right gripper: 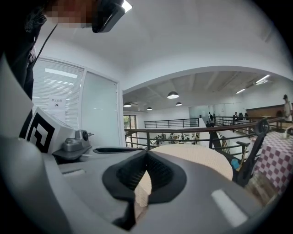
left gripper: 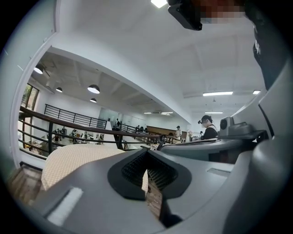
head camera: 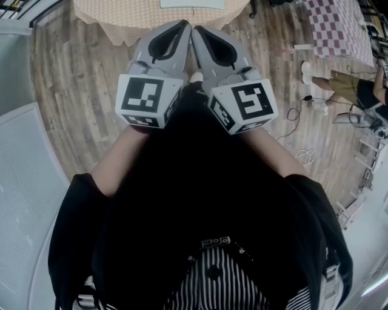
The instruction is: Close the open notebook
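Note:
A round table with a beige chequered cloth stands ahead of me on the wooden floor. A pale flat thing lies on it, cut by the top edge; I cannot tell if it is the notebook. My left gripper and right gripper are held side by side, short of the table's near edge. The left gripper is shut with nothing between its jaws. The right gripper is shut and empty too, with the table beyond it.
A pink-and-white chequered table stands at the far right, with a seated person and floor cables beside it. White panels line the left. A dark railing runs behind the table. Another person stands far off.

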Motion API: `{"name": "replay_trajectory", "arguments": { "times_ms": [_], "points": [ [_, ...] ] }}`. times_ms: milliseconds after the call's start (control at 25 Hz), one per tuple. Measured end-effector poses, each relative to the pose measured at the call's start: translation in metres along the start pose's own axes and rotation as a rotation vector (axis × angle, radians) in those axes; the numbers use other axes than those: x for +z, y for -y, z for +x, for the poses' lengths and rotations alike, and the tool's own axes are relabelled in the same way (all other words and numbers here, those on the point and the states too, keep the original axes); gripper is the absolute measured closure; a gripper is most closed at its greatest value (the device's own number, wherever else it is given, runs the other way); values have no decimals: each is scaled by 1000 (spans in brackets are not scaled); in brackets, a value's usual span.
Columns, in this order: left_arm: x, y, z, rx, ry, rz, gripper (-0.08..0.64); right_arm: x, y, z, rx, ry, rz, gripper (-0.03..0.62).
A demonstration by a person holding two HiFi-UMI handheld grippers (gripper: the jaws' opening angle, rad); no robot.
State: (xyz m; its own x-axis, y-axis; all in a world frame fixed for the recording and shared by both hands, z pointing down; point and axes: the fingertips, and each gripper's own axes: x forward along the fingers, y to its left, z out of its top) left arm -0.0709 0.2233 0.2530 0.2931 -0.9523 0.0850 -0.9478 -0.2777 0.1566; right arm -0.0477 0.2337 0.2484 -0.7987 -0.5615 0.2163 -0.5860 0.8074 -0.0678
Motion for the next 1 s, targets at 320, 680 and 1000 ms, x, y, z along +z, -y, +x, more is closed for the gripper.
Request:
{"name": "replay_trajectory", "arguments": {
  "times_ms": [320,680,1000],
  "points": [
    [5,-47,4,64,2,-8,560,7,-11,46,68,7,-1,592],
    [15,-99,67,113,-14,-27,560,23,33,115,118,2,9,592],
    [39,-135,145,124,0,-16,560,52,94,173,124,8,6,592]
  ]
}}
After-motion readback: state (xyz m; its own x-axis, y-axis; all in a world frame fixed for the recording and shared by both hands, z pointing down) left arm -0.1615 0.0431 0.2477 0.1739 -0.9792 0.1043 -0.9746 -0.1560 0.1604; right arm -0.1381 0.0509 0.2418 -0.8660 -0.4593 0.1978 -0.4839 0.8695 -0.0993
